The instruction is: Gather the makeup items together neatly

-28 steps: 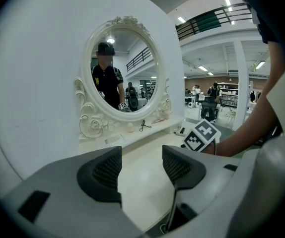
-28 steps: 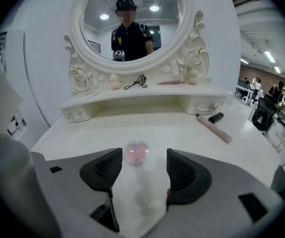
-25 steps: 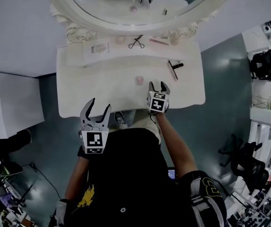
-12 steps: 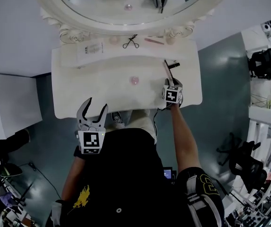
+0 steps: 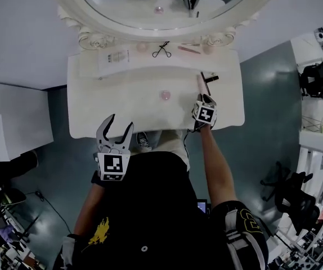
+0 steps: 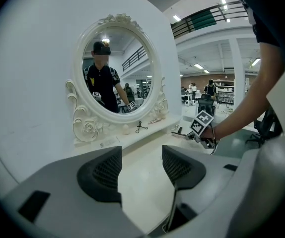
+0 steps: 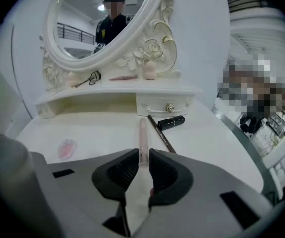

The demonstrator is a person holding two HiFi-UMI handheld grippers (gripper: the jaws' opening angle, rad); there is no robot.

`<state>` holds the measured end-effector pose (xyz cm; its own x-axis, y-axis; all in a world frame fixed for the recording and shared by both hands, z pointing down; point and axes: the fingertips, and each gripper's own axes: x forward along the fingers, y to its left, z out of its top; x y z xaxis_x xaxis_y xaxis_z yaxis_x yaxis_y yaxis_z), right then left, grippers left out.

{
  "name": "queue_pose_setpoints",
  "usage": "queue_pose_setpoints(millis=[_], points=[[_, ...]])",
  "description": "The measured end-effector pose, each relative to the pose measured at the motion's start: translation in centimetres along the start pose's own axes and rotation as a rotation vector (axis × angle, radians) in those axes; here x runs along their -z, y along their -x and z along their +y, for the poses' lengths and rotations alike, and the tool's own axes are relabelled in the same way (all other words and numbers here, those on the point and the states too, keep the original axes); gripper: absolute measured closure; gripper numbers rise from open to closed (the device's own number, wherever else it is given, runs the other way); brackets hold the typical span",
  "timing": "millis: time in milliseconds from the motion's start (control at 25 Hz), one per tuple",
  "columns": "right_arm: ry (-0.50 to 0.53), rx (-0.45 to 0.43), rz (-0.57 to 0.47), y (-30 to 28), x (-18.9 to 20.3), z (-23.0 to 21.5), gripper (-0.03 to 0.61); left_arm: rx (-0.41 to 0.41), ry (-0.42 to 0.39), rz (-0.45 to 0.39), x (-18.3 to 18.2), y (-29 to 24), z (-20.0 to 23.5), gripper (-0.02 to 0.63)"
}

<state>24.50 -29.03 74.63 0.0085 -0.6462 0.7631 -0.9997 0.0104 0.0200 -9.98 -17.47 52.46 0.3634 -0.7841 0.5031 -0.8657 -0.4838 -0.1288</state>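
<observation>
Quick update from the remote seat. The right gripper (image 7: 142, 165) is closing on the pink tube (image 7: 142, 133) right now. Its own view shows the near end of the tube sitting between the pads, which look snug against its sides. The head view can't tell me that. From up there the right gripper (image 5: 205, 98) covers that end, and I only see the rest of the pink tube (image 5: 200, 83) poking out toward the mirror (image 5: 94, 24).

The right gripper view also shows a thin brown pencil (image 7: 161, 133) just beside the tube and a black lipstick (image 7: 171, 122) at the pencil's far end. A pink compact (image 7: 67, 148) sits well off to the left on the vanity top (image 7: 98, 128).

The left gripper (image 6: 141, 170) is spread wide with nothing between its jaws. The head view puts the left gripper (image 5: 118, 126) at the table's front edge, well away from the makeup.

The head view also shows the shelf under the mirror best, with the eyelash curler (image 5: 162, 49), a pink stick (image 5: 189, 49) and a flat packet (image 5: 115, 57).
</observation>
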Motion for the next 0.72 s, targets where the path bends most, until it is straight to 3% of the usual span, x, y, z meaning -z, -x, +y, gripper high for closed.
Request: queue_pose_setpoints(millis=[120,200,440,720], points=[[-0.127,-0.021,-0.048,2.0,-0.4,2.2,0.497,-0.003,0.012,-0.02,0.0,0.6,0.0,0.351],[-0.156,-0.054,-0.061,2.8,0.0,5.0,0.497,0.0,0.009,-0.029,0.1,1.1,-0.1,0.351],[-0.103,-0.154,-0.028,3.1,2.9,12.2,0.499,-0.007,0.004,-0.046,0.6,2.8,0.1,0.352],[-0.033,-0.168,-0.007,3.2,4.0,14.2,0.497,-0.046,0.019,-0.047,1.2,4.2,0.8,0.352]])
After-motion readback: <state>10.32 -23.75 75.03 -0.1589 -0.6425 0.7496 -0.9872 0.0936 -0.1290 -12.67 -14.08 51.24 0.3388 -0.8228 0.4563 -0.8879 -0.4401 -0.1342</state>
